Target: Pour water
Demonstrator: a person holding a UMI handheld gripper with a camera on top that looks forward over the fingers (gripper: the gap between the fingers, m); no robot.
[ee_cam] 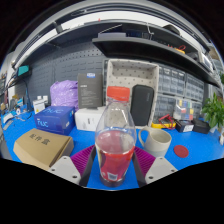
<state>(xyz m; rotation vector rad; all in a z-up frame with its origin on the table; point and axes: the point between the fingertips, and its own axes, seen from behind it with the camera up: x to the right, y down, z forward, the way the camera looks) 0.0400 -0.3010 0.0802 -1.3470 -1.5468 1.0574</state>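
Note:
A clear plastic bottle (115, 140) with a red cap and red liquid in its lower half stands upright on the blue table (190, 150). It sits between the two fingers of my gripper (114, 163), whose magenta pads (84, 158) press against its sides. The gripper is shut on the bottle. A beige cup (157, 141) stands just to the right of the bottle, beyond the right finger.
A brown cardboard box (42, 147) lies to the left, with a blue box (55, 119) and a purple box (65, 93) behind it. White box (89, 119), a black object (143, 104), a small red disc (181, 151) and a green plant (214, 110) stand further back and right.

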